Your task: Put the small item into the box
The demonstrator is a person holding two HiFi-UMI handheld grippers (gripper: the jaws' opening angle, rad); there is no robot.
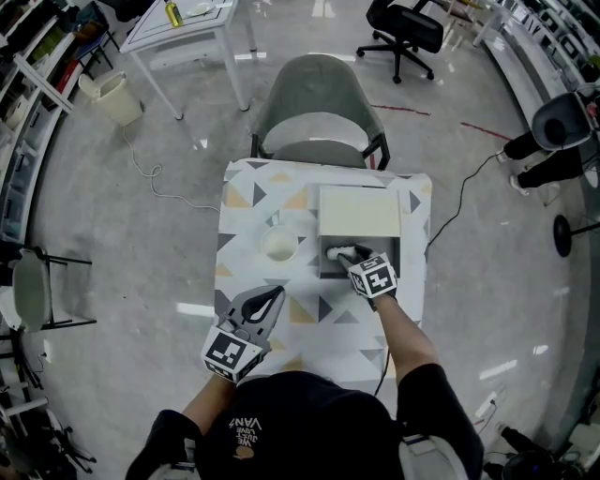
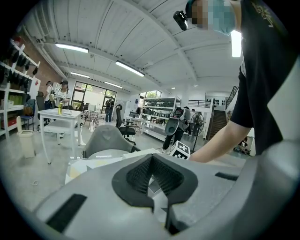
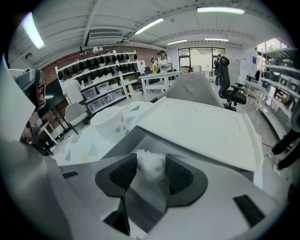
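In the box (image 1: 386, 247), small white item (image 1: 339, 251), long axis left-right

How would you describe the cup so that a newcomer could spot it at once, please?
On the patterned table in front of the grey chair, look to the left of the open box in the head view. The cup stands there alone. It is round and white, while the box is angular and grey inside.

a grey shell chair (image 1: 319, 103) stands on a glossy grey floor (image 1: 141, 244). left of the chair, a white table (image 1: 183, 28) and pale bin (image 1: 114, 97); right of it, a black office chair (image 1: 403, 33).
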